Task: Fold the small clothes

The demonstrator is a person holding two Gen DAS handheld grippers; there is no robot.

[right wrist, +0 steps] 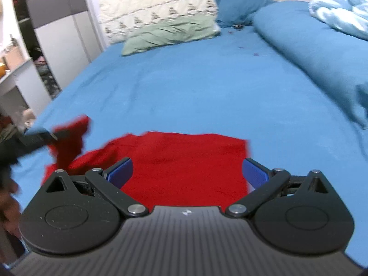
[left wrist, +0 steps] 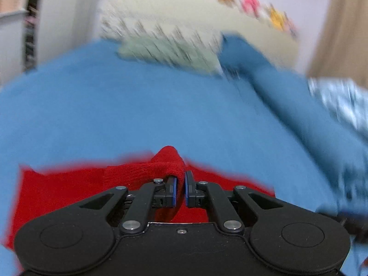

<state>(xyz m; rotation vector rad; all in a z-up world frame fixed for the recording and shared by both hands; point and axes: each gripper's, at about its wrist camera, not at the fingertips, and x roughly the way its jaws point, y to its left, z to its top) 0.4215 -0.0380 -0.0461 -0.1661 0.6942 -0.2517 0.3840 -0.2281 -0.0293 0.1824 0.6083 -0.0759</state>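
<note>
A red knit garment (right wrist: 184, 163) lies spread on the blue bed sheet (right wrist: 195, 92). My left gripper (left wrist: 180, 179) is shut on a bunched edge of this red garment (left wrist: 165, 163), lifting a fold of it; the left wrist view is blurred by motion. In the right wrist view the left gripper (right wrist: 54, 135) shows at the left, holding up a red flap. My right gripper (right wrist: 187, 172) stands wide open just above the near edge of the garment, its blue pads (right wrist: 120, 170) apart with nothing pressed between them.
A green pillow (right wrist: 170, 34) and a blue pillow (right wrist: 237, 7) lie at the headboard. A rolled blue blanket (right wrist: 310, 57) and a pale blue duvet (right wrist: 340, 11) run along the right. A wardrobe (right wrist: 59, 34) and the bed's left edge are at the left. A person's hand (right wrist: 9, 207) shows at lower left.
</note>
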